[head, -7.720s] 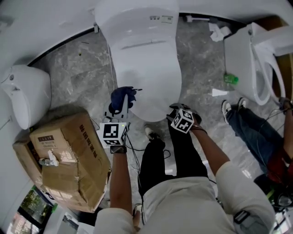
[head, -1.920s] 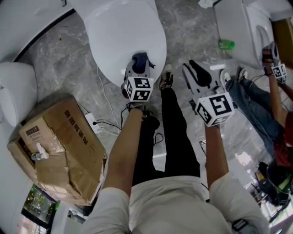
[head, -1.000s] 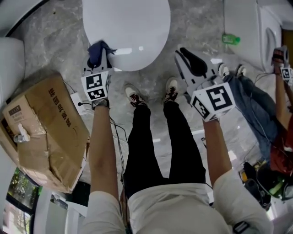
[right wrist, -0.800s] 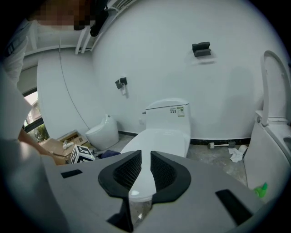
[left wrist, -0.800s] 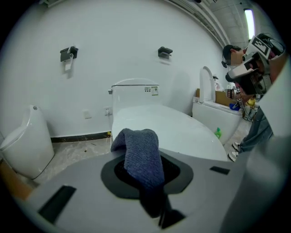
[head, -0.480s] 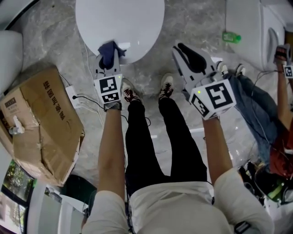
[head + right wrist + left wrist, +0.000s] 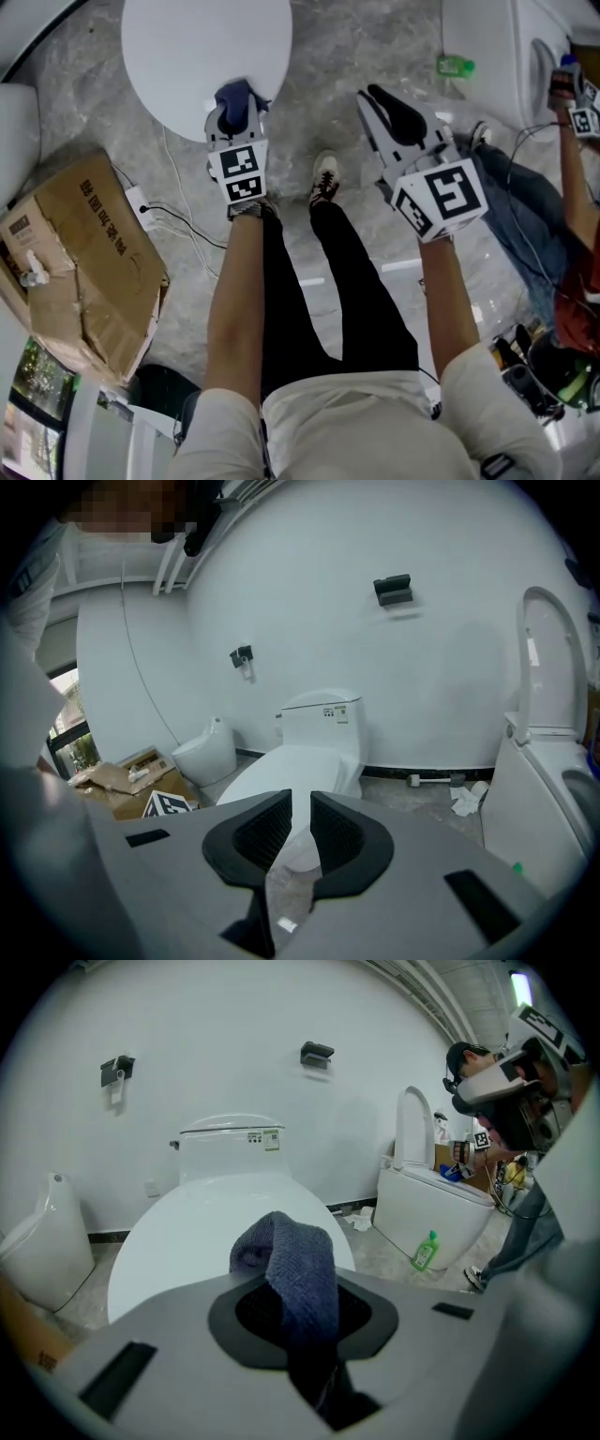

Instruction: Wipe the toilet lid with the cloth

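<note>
From overhead, the left gripper (image 7: 234, 117) had run the blue cloth (image 7: 234, 94) along the front edge of the toilet lid (image 7: 187, 47), from the lid's left side a second ago round to its right front corner, so the near rim had now been wiped and the stroke looked close to running off the lid. The right gripper (image 7: 380, 98) hung over the marble floor (image 7: 309, 112), well apart from the lid, doing nothing. The cardboard box (image 7: 94, 262) at the left lay with its flaps folded over and a small pale item on top; I couldn't tell what it was. In the left gripper view, the jaws were clamped on the cloth (image 7: 295, 1279), which humped up between the pads over the closed lid (image 7: 178, 1232); a green bottle (image 7: 426, 1251) stood on the floor against a second toilet (image 7: 427, 1199) whose seat was raised, its bowl out of sight. In the right gripper view, the right gripper (image 7: 298, 832) showed only a narrow slit between its pads, nothing in it, with the toilet (image 7: 305, 757) beyond and the box (image 7: 122, 771) at the left.
</note>
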Available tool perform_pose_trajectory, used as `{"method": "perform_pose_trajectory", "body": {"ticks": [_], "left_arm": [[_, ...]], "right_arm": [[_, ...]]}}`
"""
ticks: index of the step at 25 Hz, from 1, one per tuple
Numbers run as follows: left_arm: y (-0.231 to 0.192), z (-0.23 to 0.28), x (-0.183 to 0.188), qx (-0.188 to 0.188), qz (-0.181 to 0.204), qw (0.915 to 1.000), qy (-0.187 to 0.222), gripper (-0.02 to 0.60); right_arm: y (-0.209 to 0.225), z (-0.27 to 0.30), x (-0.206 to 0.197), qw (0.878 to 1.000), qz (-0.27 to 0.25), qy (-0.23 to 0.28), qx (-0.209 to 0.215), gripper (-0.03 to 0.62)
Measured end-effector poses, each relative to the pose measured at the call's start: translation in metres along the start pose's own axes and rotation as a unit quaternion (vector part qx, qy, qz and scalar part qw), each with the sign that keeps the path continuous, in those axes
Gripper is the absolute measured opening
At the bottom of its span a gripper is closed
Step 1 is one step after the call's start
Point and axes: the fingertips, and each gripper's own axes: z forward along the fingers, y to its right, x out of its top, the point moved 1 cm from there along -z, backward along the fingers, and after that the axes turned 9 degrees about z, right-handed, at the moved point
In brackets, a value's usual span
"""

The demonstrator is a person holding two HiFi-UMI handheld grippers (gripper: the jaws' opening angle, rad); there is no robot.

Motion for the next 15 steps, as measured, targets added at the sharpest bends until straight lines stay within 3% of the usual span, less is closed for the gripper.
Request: {"method": "perform_pose_trajectory", "body": {"ticks": [7, 15], "left_arm": [[0.023, 0.026, 0.024, 0.002, -0.031, 0.9994, -0.013, 0.066], [0.077, 0.058, 0.059, -0.081, -0.016, 0.9966, -0.007, 0.066]], "right_arm": [[0.018, -0.014, 0.001, 1.000, 0.012, 0.007, -0.020, 0.080], [0.032, -0.035, 0.006, 0.999, 0.018, 0.013, -0.034, 0.080]]}}
